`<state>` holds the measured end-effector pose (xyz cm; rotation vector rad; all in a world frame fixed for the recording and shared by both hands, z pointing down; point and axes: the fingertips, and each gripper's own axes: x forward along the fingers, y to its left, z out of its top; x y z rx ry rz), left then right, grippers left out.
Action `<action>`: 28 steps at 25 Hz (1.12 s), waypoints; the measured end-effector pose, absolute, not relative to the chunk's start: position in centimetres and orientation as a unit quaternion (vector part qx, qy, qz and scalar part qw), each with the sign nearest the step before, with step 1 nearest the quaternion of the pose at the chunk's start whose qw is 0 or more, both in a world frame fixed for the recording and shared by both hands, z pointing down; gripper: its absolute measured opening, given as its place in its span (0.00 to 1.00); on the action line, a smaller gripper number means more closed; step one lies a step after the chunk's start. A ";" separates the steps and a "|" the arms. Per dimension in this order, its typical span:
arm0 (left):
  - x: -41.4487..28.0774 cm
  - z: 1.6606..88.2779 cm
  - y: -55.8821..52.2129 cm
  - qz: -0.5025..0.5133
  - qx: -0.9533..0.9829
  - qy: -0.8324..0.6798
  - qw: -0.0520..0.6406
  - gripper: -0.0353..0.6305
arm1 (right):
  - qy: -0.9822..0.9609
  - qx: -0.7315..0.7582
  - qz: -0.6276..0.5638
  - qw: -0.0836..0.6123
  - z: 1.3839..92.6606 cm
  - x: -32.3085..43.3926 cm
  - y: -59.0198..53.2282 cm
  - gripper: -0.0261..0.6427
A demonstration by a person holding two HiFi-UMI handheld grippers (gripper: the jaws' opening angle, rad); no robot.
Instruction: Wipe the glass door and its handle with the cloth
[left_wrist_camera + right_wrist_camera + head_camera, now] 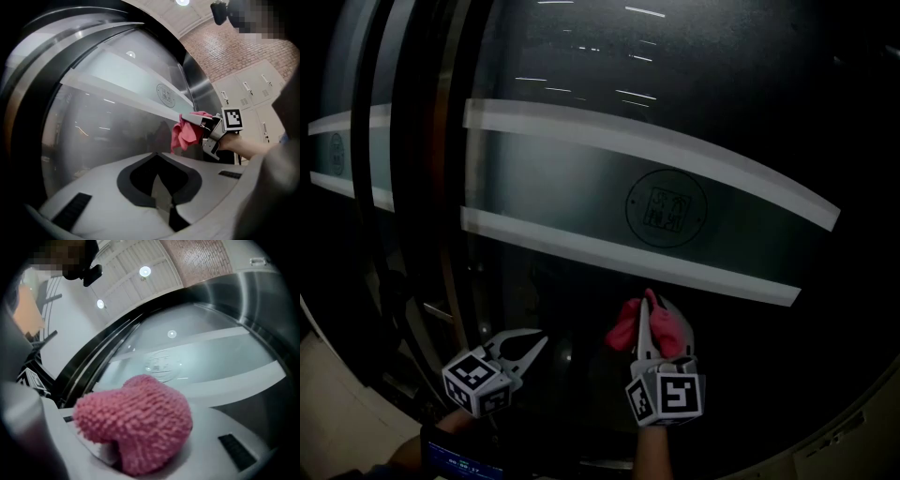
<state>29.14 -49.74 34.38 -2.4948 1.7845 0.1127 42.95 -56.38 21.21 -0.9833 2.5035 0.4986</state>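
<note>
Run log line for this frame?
right tongs: shut on pink cloth | cloth: at glass door, below lower frosted band | left tongs: shut, empty

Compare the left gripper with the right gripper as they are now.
The right gripper is clamped on the pink cloth, while the left gripper has its jaws together on nothing. The right gripper holds its cloth against the glass door, just below the lower white stripe. The left gripper sits lower and further left in the head view, apart from the cloth. Both point toward the glass.
</note>
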 end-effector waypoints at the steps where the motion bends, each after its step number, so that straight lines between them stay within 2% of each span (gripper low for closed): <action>1: 28.2 34.4 -49.3 0.033 -0.808 0.586 0.042 0.06 | 0.906 -0.327 0.172 0.205 21.6 39.9 -55.4 0.11; 7: 23.4 34.6 -46.4 0.023 -0.784 0.619 0.049 0.06 | 0.944 -0.232 0.127 0.195 24.9 25.7 -51.6 0.11; 14: 19.9 35.9 -44.7 0.018 -0.766 0.641 0.038 0.06 | 0.962 -0.181 0.121 0.165 27.2 18.2 -49.8 0.11; 20: 20.8 36.1 -45.7 0.017 -0.772 0.635 0.040 0.06 | 0.957 -0.215 0.123 0.153 28.7 20.7 -52.2 0.11; 28: 27.3 36.1 -48.9 0.029 -0.805 0.592 0.021 0.06 | 0.933 -0.305 0.134 0.133 29.7 32.7 -57.6 0.11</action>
